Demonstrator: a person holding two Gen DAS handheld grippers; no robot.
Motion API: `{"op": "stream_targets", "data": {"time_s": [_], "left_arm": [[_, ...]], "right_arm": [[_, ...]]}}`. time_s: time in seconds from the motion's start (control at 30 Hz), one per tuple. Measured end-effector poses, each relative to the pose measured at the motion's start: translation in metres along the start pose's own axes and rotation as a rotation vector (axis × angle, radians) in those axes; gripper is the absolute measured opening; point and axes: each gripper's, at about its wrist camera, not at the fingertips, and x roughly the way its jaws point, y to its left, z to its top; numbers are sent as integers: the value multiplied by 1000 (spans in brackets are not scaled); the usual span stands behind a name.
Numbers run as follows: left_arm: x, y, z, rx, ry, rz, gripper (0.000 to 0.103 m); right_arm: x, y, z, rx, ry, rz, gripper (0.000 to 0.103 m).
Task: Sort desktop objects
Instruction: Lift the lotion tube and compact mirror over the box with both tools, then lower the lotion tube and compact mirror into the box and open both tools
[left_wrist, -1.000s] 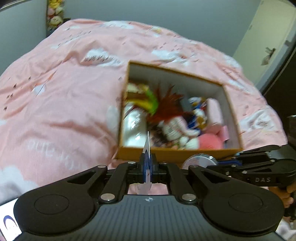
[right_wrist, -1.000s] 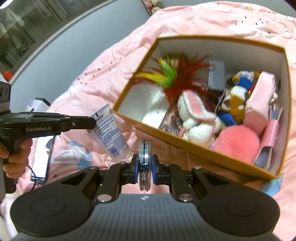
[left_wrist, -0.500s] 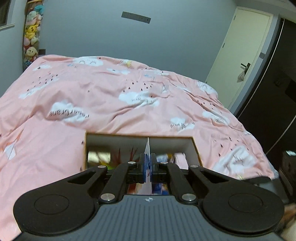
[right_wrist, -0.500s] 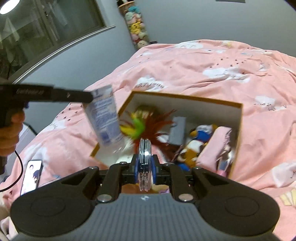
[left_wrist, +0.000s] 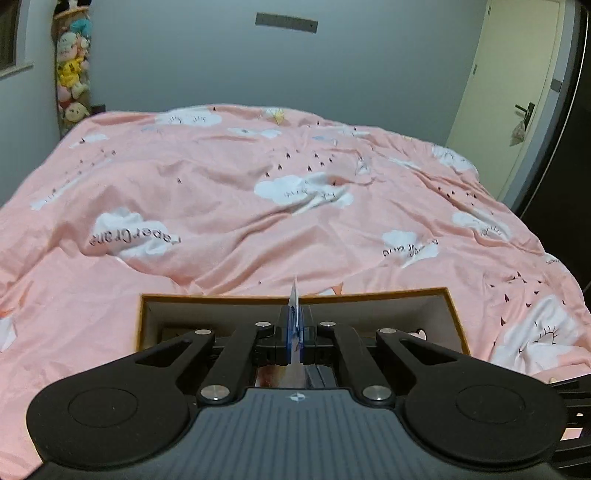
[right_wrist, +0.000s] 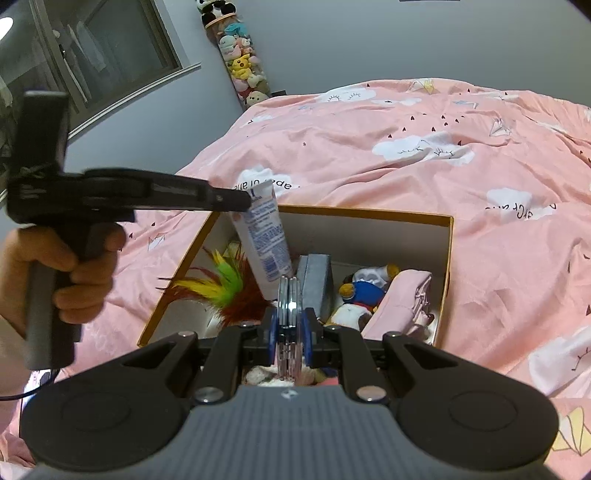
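An open orange-rimmed cardboard box (right_wrist: 448, 258) lies on the pink bedspread; its far wall shows in the left wrist view (left_wrist: 369, 308). My left gripper (left_wrist: 294, 325) is shut on the crimped end of a white and blue tube (right_wrist: 264, 243), which hangs above the box's left half. In the right wrist view the left gripper (right_wrist: 240, 197) reaches in from the left. My right gripper (right_wrist: 290, 328) is shut on a round metal disc (right_wrist: 289, 299), held above the box's near edge. The box holds a feather toy (right_wrist: 221, 288), a grey block (right_wrist: 317, 280), plush toys (right_wrist: 360, 291) and a pink pouch (right_wrist: 404, 302).
The pink cloud-print bedspread (left_wrist: 258, 192) spreads all around the box. A column of stuffed toys (right_wrist: 243, 62) hangs at the far wall corner. A door (left_wrist: 517, 92) stands at the right. A phone lies near the bed's left edge.
My left gripper has lifted the tube off the bedspread and carried it over the box. Both grippers have risen and tilted up, so the box sits lower in both views.
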Motion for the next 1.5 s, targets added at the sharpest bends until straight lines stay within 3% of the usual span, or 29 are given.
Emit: {"op": "stream_targets", "data": {"time_s": [0.1,0.4,0.7,0.93,1.1,1.5], "left_arm": [[12,-3,-4,35,-5,43,3],[31,-1,-24,34,57,37,3],[29,2,-32,26,94,-38,5],[27,11,-33,-20,111,-89,7],[26,20,-32,-65,117,-131,17],[4,37,-34,-157,64,-131,23]], "right_arm": [[2,-5,1,14,0,-1,15],[16,-24,14,89,-6,-13,15],[45,-30,34,168,-6,-62,15],[78,-32,36,224,45,-121,15],[92,-33,35,247,71,-133,15],[117,-20,36,206,104,-193,15]]}}
